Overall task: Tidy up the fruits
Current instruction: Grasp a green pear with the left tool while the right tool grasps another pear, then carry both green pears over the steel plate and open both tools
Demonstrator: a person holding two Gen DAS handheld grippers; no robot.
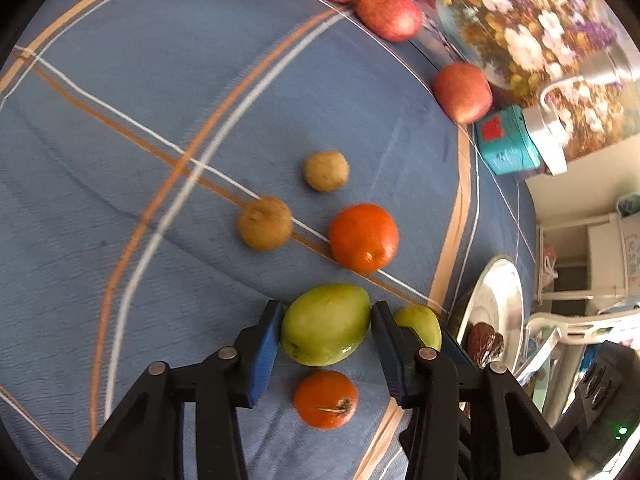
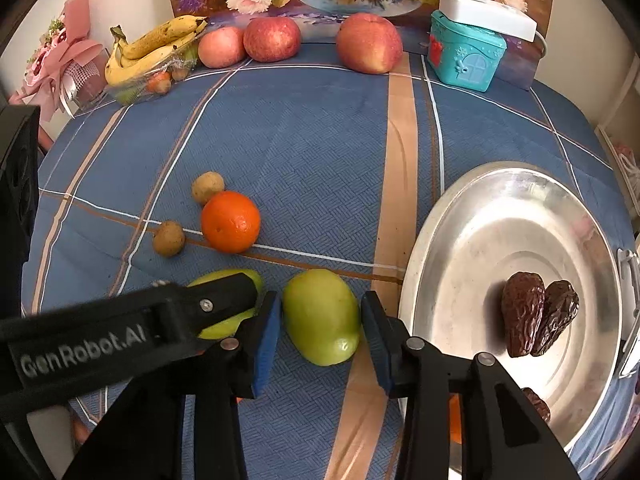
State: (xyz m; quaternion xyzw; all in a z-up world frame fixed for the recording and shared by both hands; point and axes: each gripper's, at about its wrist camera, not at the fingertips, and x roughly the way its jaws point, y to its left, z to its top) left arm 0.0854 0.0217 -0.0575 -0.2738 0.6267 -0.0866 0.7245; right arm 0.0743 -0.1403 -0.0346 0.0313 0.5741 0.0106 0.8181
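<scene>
Two green mangoes lie on the blue cloth. My left gripper (image 1: 325, 326) is open with its blue pads on either side of one mango (image 1: 325, 323). My right gripper (image 2: 320, 320) is open around the other mango (image 2: 322, 316); that mango shows in the left wrist view (image 1: 422, 322) behind the left gripper's right finger. The left gripper's finger (image 2: 200, 308) crosses in front of the first mango (image 2: 224, 326). An orange (image 1: 364, 237) (image 2: 231, 221), a second orange (image 1: 325, 399) and two small brown fruits (image 1: 265, 223) (image 1: 325, 171) lie nearby.
A steel plate (image 2: 480, 220) holding dates (image 2: 538, 312) sits at the right. Three apples (image 2: 369, 42), a dish of bananas (image 2: 154, 46), a teal box (image 2: 464, 56) and a floral board stand along the far edge.
</scene>
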